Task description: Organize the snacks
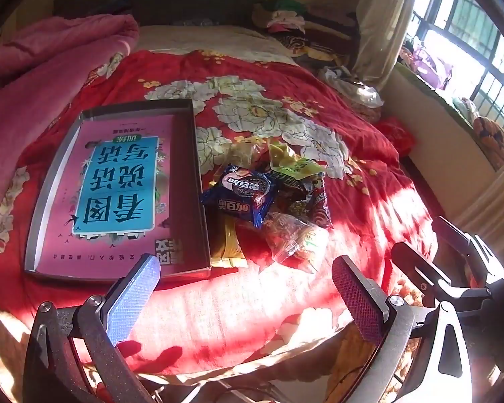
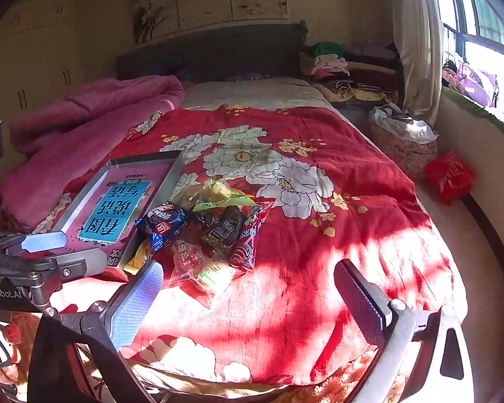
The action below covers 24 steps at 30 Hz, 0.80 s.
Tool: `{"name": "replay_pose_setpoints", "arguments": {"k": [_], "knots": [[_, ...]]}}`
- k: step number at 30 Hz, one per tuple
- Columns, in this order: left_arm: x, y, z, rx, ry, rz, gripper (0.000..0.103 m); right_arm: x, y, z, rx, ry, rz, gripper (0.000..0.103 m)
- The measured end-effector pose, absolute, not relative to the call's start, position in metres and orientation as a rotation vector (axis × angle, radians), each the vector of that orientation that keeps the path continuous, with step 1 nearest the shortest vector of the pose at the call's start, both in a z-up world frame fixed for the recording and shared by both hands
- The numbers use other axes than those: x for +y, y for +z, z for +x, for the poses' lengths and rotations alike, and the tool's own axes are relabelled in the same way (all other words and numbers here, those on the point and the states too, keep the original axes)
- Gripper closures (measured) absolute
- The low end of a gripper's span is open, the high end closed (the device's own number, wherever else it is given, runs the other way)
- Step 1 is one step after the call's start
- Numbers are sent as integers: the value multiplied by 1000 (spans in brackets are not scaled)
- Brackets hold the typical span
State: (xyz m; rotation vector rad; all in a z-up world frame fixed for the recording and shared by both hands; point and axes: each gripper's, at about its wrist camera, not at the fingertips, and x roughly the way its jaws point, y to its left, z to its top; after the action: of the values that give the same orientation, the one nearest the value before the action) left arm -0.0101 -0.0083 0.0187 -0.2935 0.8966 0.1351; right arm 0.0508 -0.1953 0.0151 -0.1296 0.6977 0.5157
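Note:
A heap of snack packets (image 1: 272, 201) (image 2: 211, 231) lies on the red flowered quilt, with a blue cookie packet (image 1: 245, 194) (image 2: 166, 223) on its left side and a clear candy packet (image 1: 292, 238) (image 2: 198, 265) nearest me. Left of the heap sits a shallow grey tray (image 1: 200, 181) (image 2: 176, 171) holding a pink and blue book (image 1: 117, 188) (image 2: 114, 208). My left gripper (image 1: 248, 299) hovers open in front of the tray and heap, nothing between its fingers. My right gripper (image 2: 252, 302) is open too, just short of the heap, empty.
A pink blanket (image 1: 43, 74) (image 2: 84, 124) is bunched at the left. Folded clothes (image 2: 336, 67) pile by the headboard. A red plastic bag (image 2: 448, 176) lies between bed and window wall. The other gripper (image 2: 43, 245) shows at the right wrist view's left edge.

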Motion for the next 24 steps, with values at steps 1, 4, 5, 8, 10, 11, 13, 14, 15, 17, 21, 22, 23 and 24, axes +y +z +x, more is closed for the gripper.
{"name": "replay_pose_setpoints", "arguments": {"k": [1,4,5,8,10,11,13,14,15,17,21,22,23,24], "knots": [[-10,17,-10,897,137,-291,1,-195,16,50,696,517,-130,0],[-11,17,-10,896,137,-291,1,-194,16,48,693,516,-133,0],[-11,17,-10,895,136,-292,1,-194,16,49,694,517,-132,0],[-12,18,-11,896,134,-294,1,-194,16,48,693,517,-133,0],[-12,18,-11,897,132,-294,1,-194,16,48,693,517,-132,0],[-12,18,-12,897,131,-295,1,-194,16,48,694,517,-133,0],[-12,19,-12,896,129,-295,1,-195,16,48,693,518,-131,0],[-13,19,-12,895,130,-294,1,-195,15,48,693,518,-133,0],[-12,19,-12,895,127,-296,1,-195,15,47,692,517,-136,0],[-12,20,-13,894,126,-296,1,-195,16,47,691,519,-137,0],[-12,20,-12,894,125,-299,1,-195,16,46,689,518,-140,0],[-12,20,-12,893,125,-299,1,-194,16,46,688,517,-143,0],[-12,20,-12,894,125,-299,1,-194,16,46,688,517,-142,0],[-12,20,-12,893,126,-299,1,-193,16,46,688,516,-143,0]]}}
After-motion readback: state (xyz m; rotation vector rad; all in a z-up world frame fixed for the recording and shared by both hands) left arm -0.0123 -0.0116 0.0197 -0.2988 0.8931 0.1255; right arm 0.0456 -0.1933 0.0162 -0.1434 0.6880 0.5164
